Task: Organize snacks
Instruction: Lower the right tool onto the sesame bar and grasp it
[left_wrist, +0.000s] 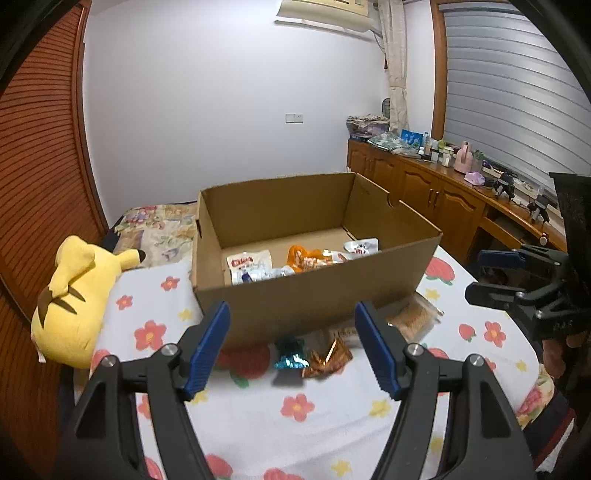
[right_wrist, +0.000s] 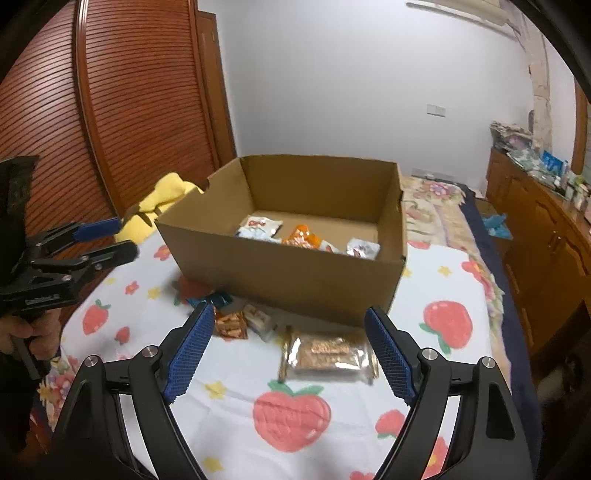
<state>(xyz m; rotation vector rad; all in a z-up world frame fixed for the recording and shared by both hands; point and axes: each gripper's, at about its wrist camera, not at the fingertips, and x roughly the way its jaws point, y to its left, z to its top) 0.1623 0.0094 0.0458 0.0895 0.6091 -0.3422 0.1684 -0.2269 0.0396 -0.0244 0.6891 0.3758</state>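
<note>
An open cardboard box (left_wrist: 310, 299) (right_wrist: 280, 269) stands on the bed and holds several snack packets (left_wrist: 306, 258) (right_wrist: 303, 240). In front of it lie a blue foil snack (left_wrist: 291, 356), an orange foil snack (left_wrist: 327, 360) (right_wrist: 231, 325), a small white packet (right_wrist: 260, 319) and a clear pack of brown biscuits (right_wrist: 328, 356) (left_wrist: 415, 319). My left gripper (left_wrist: 291, 347) is open above the foil snacks. My right gripper (right_wrist: 290, 347) is open above the biscuit pack. Each gripper also shows at the edge of the other's view, the right one (left_wrist: 491, 273) and the left one (right_wrist: 110, 240).
The bed has a white cover (left_wrist: 295, 417) printed with flowers and strawberries. A yellow plush toy (left_wrist: 70, 295) lies left of the box. A wooden louvred wardrobe (left_wrist: 40, 147) stands on the left. A wooden cabinet (left_wrist: 443, 184) with many small items runs along the right.
</note>
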